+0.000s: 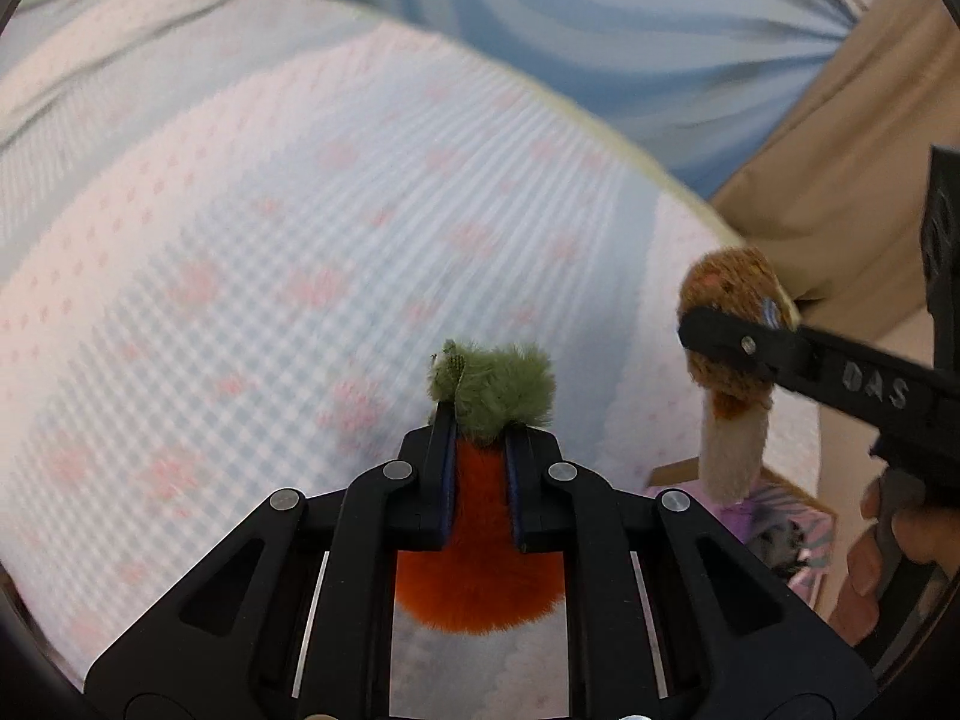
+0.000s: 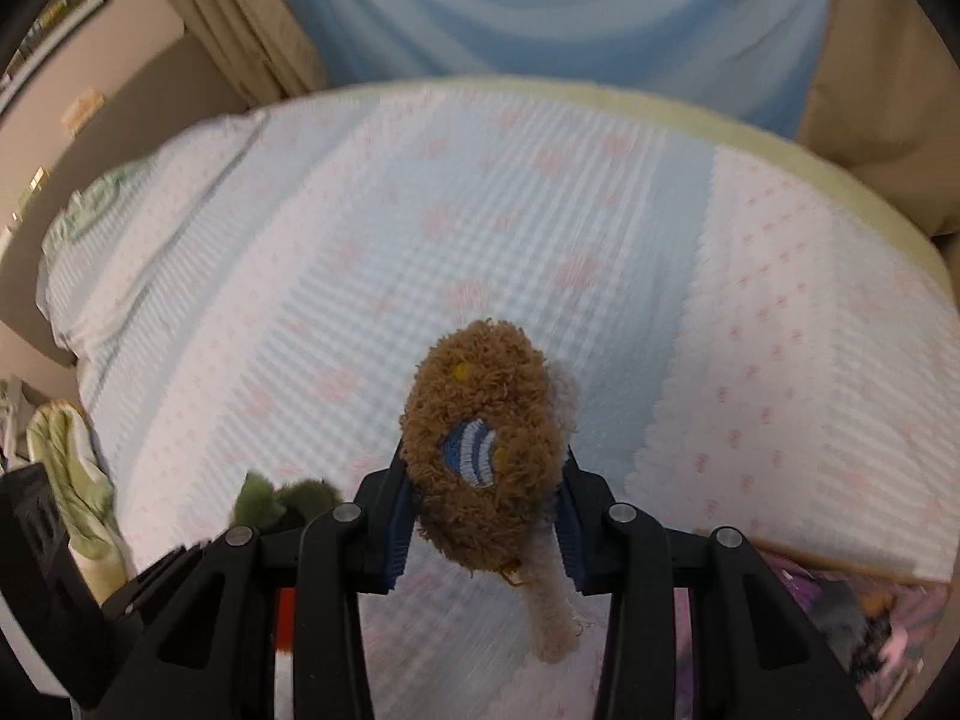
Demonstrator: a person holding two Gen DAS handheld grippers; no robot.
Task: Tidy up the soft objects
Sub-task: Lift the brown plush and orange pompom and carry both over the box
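Above checkered bedspread (image 1: 300,240) — left tongs (image 1: 480,450) clamping plush carrot (image 1: 480,570), right tongs (image 2: 483,510) plush mushroom (image 2: 480,450).

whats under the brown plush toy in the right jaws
Under the brown plush toy only the blue and pink checked bedspread shows; the toy hangs clear of it. The patch of bedspread directly beneath is covered by the toy and the right gripper.

Orange plush carrot (image 1: 480,570) with green top; brown mushroom toy (image 2: 480,450); pink-and-blue checked bedspread (image 2: 420,240).
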